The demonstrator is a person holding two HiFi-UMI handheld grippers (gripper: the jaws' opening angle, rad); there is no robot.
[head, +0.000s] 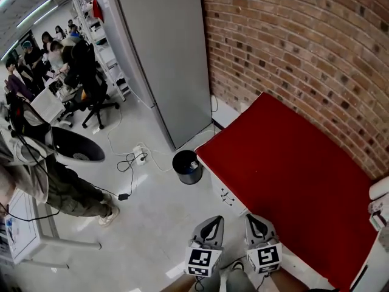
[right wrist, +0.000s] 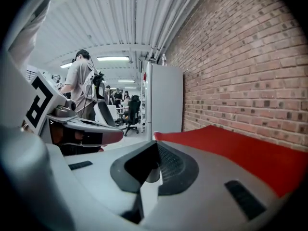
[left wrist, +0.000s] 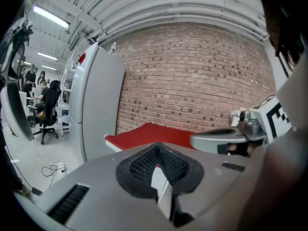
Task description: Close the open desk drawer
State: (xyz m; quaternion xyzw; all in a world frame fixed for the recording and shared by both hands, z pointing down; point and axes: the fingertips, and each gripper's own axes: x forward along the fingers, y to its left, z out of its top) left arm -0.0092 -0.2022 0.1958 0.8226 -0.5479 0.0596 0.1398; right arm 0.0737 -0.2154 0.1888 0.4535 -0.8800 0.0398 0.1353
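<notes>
- Left gripper (head: 213, 221) and right gripper (head: 253, 219): jaws together, empty, side by side at the desk's front edge.
- Their cubes carry black-and-white square markers.
- Desk drawer (head: 225, 194) lies below the red desk top (head: 292, 163); perhaps slightly out.
- Open floor (head: 152, 212) lies to the left, past the black bin (head: 187, 166).

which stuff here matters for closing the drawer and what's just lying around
Job: red-topped white desk, its drawer front, left gripper, right gripper.
Lying about: black round bin, tall grey cabinet, white power strip, black office chair.
</notes>
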